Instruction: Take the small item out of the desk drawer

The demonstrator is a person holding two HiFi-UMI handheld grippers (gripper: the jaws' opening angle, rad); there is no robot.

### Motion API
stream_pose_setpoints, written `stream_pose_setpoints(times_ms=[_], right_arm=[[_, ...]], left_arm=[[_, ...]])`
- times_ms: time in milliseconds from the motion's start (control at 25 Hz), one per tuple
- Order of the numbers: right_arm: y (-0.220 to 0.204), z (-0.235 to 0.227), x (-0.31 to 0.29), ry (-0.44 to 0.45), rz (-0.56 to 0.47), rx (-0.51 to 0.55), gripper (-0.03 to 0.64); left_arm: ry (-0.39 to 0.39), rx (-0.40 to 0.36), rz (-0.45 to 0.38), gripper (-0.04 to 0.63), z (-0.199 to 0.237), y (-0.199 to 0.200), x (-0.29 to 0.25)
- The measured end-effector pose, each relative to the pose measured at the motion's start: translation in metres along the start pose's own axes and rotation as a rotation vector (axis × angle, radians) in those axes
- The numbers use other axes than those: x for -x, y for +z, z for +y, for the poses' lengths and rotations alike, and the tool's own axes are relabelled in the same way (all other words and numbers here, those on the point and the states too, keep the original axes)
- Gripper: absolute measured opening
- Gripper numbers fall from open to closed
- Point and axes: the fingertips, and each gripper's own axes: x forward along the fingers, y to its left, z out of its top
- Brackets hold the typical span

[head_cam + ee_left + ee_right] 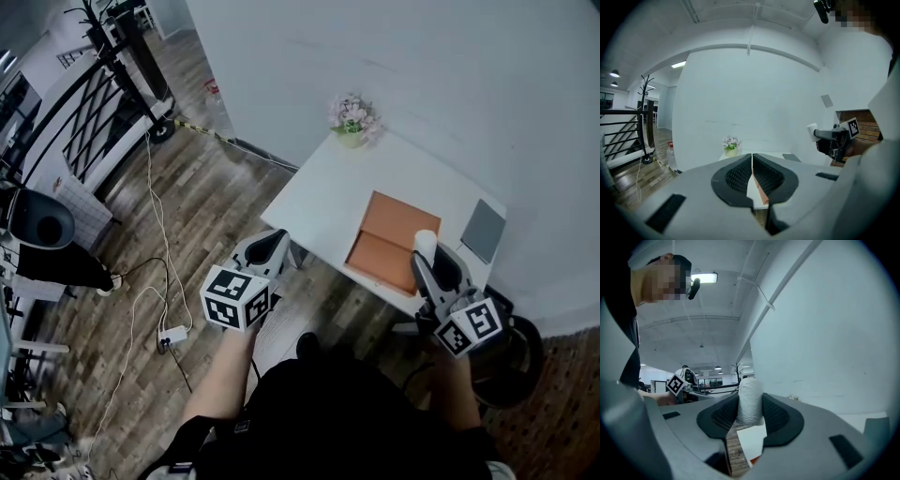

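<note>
My right gripper (427, 253) hovers over the near edge of the white desk (319, 192), shut on a small white cylinder-shaped item (425, 240). In the right gripper view the item (750, 401) stands upright between the two black pads, which press on its sides. Just to its left lies the orange-brown drawer (386, 239), its inside bare. My left gripper (272, 242) hangs off the desk's left corner above the floor. Its jaws (752, 157) meet with nothing between them. From the left gripper view the right gripper (834, 139) shows at the right with the white item (812, 131) at its tip.
A pot of pink flowers (352, 116) stands at the desk's far corner by the white wall. A grey flat pad (484, 230) lies at the desk's right end. Cables and a power strip (172, 335) lie on the wooden floor to the left, near a black railing (89, 112).
</note>
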Motion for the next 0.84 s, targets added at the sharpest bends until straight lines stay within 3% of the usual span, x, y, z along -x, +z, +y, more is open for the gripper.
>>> stream_pose_setpoints(times_ms=[200,440,840], right_arm=[[0.002,0.003,-0.001,0.009,0.002,-0.004,0.155],[0.001,0.007,-0.009,0.032,0.002,-0.013,0.155],[-0.004,0.015,-0.017,0.06,0.005,-0.028,0.155]], left_arm=[[0.011,-0.023,-0.013,0.017,-0.001,0.01,-0.001],[0.06,0.002,-0.048,0.017,0.012,0.018,0.001],[0.046,0.039,-0.069,0.017,0.008,0.021,0.008]])
